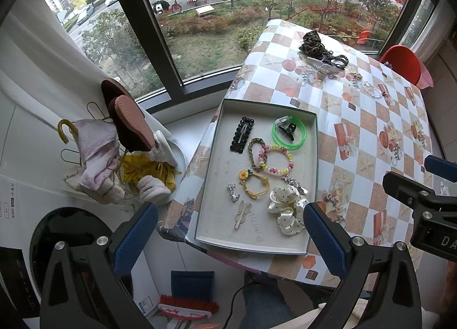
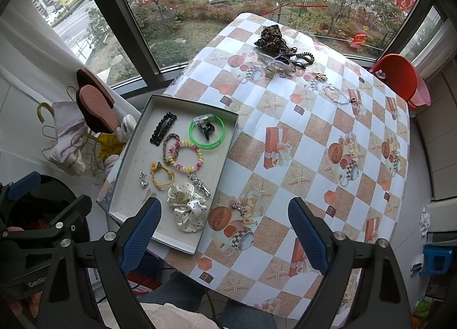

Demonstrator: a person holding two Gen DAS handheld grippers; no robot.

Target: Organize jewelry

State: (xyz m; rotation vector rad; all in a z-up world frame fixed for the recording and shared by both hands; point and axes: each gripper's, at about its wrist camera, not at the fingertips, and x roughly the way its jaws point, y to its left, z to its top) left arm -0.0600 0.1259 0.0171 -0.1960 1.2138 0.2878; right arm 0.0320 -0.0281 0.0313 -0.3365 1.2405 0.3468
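Held both the left gripper [image 1: 230, 234] and right gripper [image 2: 224, 231] wide open, empty. Left a small sparkly clip [image 2: 239, 206] on the tablecloth [image 2: 285, 140], just beside the tray [image 2: 228, 140]. Could slip from a careless pinch.

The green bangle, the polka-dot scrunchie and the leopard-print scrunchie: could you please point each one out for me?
green bangle [image 1: 303, 135]: left wrist view, right side of its ring.
polka-dot scrunchie [image 2: 187, 207]: right wrist view, middle of its fabric.
leopard-print scrunchie [image 2: 270, 37]: right wrist view, centre of its fabric.
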